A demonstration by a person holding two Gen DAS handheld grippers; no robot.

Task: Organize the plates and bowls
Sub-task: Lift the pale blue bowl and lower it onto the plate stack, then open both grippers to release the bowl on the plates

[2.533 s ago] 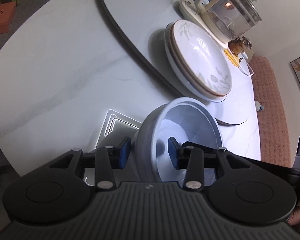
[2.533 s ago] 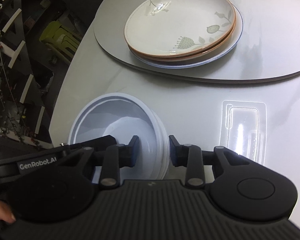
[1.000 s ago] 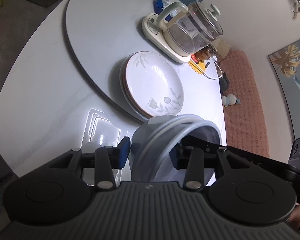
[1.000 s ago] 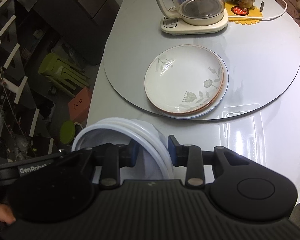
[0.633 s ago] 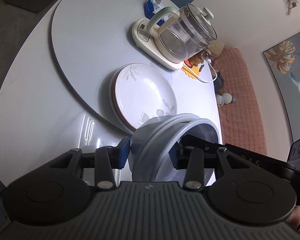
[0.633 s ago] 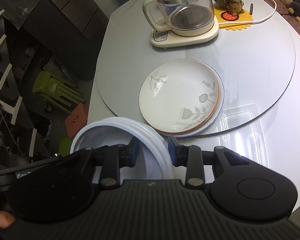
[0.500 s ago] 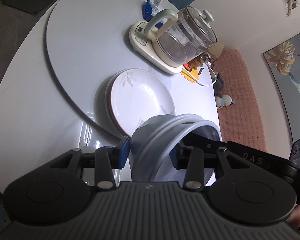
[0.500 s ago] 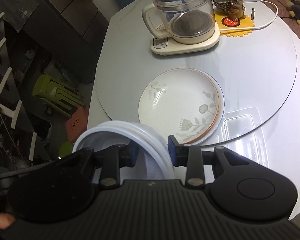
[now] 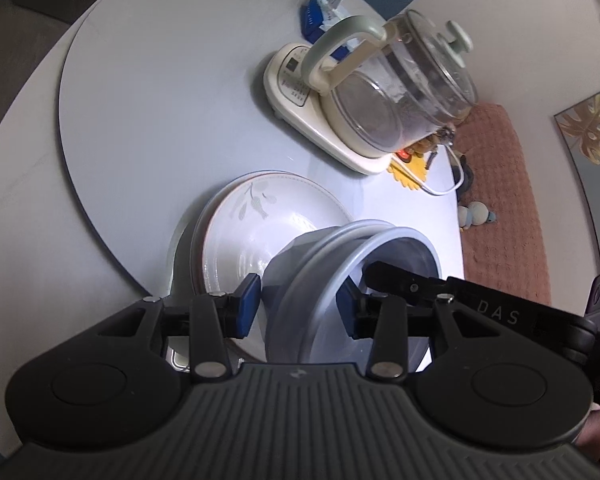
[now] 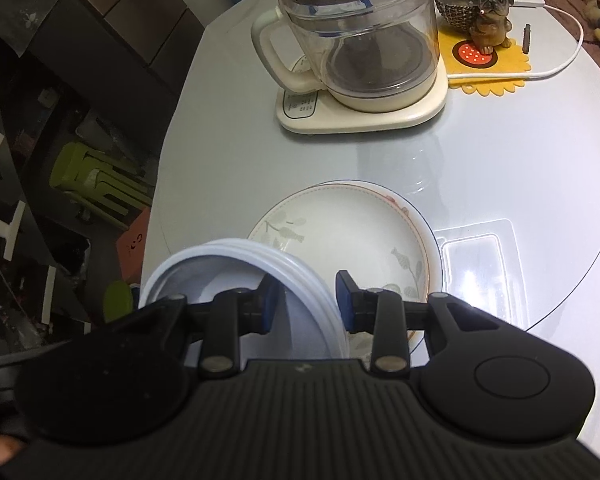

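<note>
Between my two grippers hangs a pale blue bowl (image 9: 324, 280), lifted clear of the table and tilted. My left gripper (image 9: 298, 306) has its blue pads roughly half closed on the bowl's wall, one pad outside and one inside the rim. My right gripper (image 10: 306, 304) pinches the opposite side of the rim the same way, its left pad inside the bowl (image 10: 236, 280) and its right pad outside. From the left wrist view I see the right gripper's black finger reaching into the bowl at about 3 o'clock.

Under the bowl, the white table (image 10: 500, 152) carries a round grey turntable (image 9: 160, 100). Stacked plates (image 10: 352, 240) with a leaf pattern and a brown rim sit on the turntable's near edge, and the bowl hangs over their 7 o'clock side in the right wrist view. At the plates' 3 o'clock lies a clear plastic tray (image 10: 476, 264) on the table.

At 12 o'clock from the plates stands a glass kettle (image 10: 360, 40) on its cream base (image 10: 364, 116). At the kettle's 2 o'clock a dog figurine (image 10: 490, 12) sits on a yellow mat (image 10: 488, 68), with a white cable (image 10: 560, 60) looping past it. Green stools (image 10: 96, 180) stand on the floor off the table's 9 o'clock side. The left wrist view shows a pink-brown sofa (image 9: 504, 200) beyond the table.
</note>
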